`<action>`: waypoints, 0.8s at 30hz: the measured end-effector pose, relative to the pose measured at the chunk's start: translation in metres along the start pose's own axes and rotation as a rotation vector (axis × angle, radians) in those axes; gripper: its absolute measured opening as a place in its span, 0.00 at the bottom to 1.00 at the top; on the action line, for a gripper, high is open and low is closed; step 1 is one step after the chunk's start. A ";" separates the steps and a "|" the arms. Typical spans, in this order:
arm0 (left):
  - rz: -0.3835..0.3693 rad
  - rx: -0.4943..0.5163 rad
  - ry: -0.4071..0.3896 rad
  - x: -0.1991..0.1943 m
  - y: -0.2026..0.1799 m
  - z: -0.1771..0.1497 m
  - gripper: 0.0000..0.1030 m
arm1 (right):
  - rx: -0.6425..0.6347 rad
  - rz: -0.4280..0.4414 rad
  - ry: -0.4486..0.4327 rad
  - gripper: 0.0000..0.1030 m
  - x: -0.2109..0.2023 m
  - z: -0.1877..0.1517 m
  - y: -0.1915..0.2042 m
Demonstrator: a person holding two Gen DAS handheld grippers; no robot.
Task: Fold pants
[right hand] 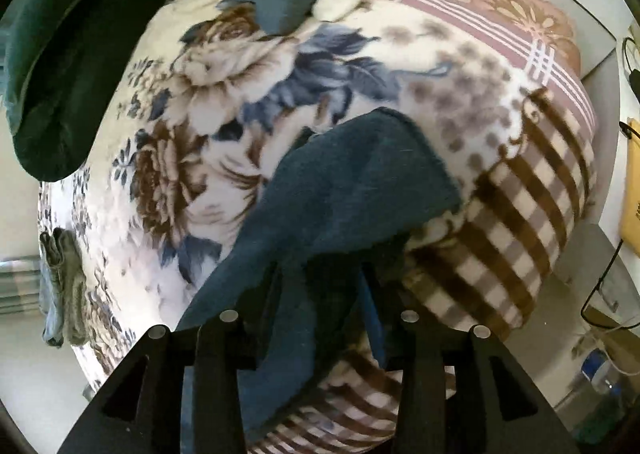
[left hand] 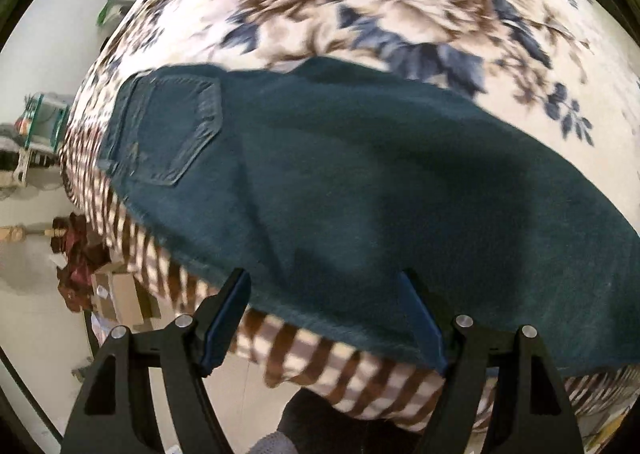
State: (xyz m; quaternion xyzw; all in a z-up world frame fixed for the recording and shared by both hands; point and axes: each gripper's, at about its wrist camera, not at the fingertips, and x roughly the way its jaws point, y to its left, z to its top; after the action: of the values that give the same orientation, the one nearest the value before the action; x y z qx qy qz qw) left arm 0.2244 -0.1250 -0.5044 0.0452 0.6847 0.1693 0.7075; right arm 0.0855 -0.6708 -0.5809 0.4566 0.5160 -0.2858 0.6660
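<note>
Both claws are at the pants. One, the right claw (right hand: 320, 290), pinches a bunch of the dark blue pants (right hand: 352, 182) near the leg end, so it can lift that part over. Its partner, the left claw (left hand: 326, 294), is wide open with cloth between its fingers, holding nothing. Beyond them the pants lie flat on the flowery blanket (left hand: 400, 2).

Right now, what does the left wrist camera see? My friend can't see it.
Dark jeans lie on a flowery blanket, back pocket showing. The left gripper is open at their near edge.
</note>
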 end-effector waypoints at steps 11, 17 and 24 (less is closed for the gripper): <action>0.003 -0.085 0.013 0.010 0.025 -0.003 0.72 | 0.006 -0.110 -0.135 0.05 -0.016 0.020 -0.003; -0.018 -0.113 0.012 0.007 0.033 -0.005 0.72 | -0.124 0.004 -0.190 0.05 -0.040 0.018 0.005; -0.024 -0.185 0.049 0.008 0.072 -0.012 0.72 | -0.008 -0.090 -0.028 0.29 -0.005 0.002 -0.034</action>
State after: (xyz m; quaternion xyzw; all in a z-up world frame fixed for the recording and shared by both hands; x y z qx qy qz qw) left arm 0.1996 -0.0569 -0.4913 -0.0329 0.6836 0.2242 0.6938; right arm 0.0557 -0.6870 -0.5865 0.4262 0.5279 -0.3197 0.6614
